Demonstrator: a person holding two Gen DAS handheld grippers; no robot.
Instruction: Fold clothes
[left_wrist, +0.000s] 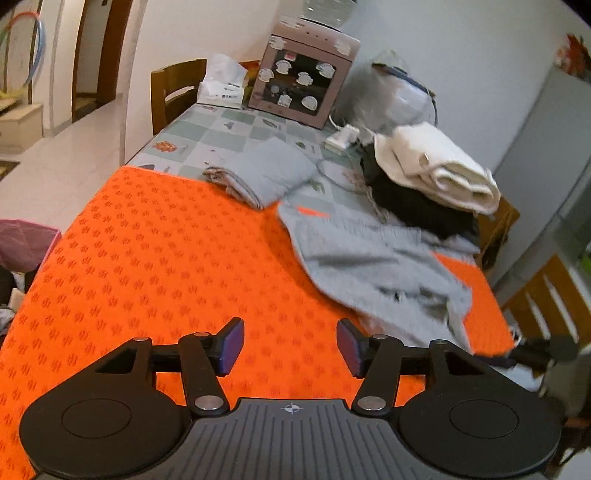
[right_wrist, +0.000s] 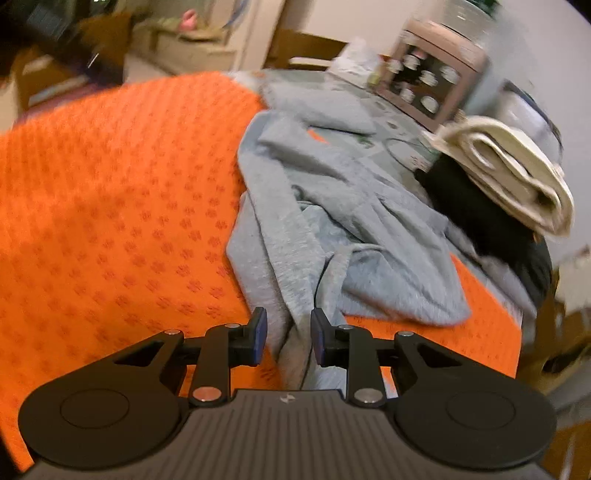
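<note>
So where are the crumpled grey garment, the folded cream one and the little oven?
grey garment (right_wrist: 332, 206), right wrist view, rumpled middle.
cream garment (left_wrist: 443, 166), left wrist view, top fold.
oven (left_wrist: 299, 81), left wrist view, glass door.

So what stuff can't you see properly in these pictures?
- Black clothes: mostly buried under the cream towel in both views, so their kind is unclear.
- Right gripper: grey garment lies between its fingers; blur hides whether they pinch it.
- Grey garment's near end: hidden below the right gripper in the right view.
- Sticker box: top cut off by the left view's edge.
</note>
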